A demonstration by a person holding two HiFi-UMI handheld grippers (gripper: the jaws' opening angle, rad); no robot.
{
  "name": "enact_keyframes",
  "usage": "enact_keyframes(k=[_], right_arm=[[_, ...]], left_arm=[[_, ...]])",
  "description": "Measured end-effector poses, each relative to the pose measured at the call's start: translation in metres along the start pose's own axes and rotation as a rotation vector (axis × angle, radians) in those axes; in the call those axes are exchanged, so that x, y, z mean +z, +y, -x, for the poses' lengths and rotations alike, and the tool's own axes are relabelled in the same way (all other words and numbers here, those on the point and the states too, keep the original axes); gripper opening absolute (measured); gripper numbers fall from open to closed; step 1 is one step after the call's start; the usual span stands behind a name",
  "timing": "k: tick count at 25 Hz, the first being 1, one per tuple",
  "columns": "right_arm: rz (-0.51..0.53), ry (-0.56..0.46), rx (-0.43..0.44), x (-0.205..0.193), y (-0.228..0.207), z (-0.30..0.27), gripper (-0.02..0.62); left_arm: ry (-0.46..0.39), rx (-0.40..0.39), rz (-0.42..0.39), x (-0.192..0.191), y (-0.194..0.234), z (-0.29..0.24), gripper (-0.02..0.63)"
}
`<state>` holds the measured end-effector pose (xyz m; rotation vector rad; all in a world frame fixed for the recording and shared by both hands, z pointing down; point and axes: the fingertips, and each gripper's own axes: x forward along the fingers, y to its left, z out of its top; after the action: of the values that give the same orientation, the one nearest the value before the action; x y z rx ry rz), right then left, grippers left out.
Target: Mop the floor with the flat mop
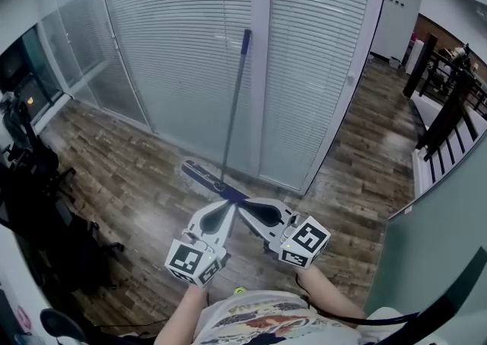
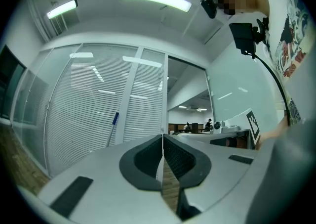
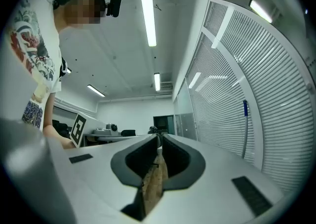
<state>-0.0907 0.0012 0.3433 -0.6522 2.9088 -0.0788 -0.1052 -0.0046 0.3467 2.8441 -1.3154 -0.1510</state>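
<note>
The flat mop stands against the blind-covered glass wall, its grey pole (image 1: pixel 234 107) tipped with blue and its flat head (image 1: pixel 202 176) on the wood floor. Both grippers are held out low in front of me, their tips almost meeting just short of the pole's base. My left gripper (image 1: pixel 227 204) is shut with nothing between its jaws. My right gripper (image 1: pixel 244 207) is likewise shut and empty. The left gripper view has its closed tips (image 2: pixel 163 137) with the mop pole (image 2: pixel 112 129) off to the left. In the right gripper view the closed tips (image 3: pixel 159 137) have the mop pole (image 3: pixel 245 124) at the right.
Glass partitions with white blinds (image 1: pixel 175 46) form a corner ahead. Black chairs and equipment (image 1: pixel 30 176) crowd the left side. A dark railing (image 1: pixel 449 100) and a frosted glass panel (image 1: pixel 441 244) stand at the right. Wood floor (image 1: pixel 137 176) runs left and right along the wall.
</note>
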Motion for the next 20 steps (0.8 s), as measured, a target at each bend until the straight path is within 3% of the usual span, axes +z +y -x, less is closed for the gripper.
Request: enact_keyframes(k=[13, 20], right_arm=[[-0.025, -0.004, -0.09, -0.02, 0.005, -0.038, 0.04], [-0.023, 0.018, -0.108, -0.027, 0.003, -0.052, 0.04]], left_arm=[[0.041, -0.049, 0.0, -0.016, 0.034, 0.022, 0.015], [0.055, -0.055, -0.049, -0.018, 0.048, 0.025, 0.015]])
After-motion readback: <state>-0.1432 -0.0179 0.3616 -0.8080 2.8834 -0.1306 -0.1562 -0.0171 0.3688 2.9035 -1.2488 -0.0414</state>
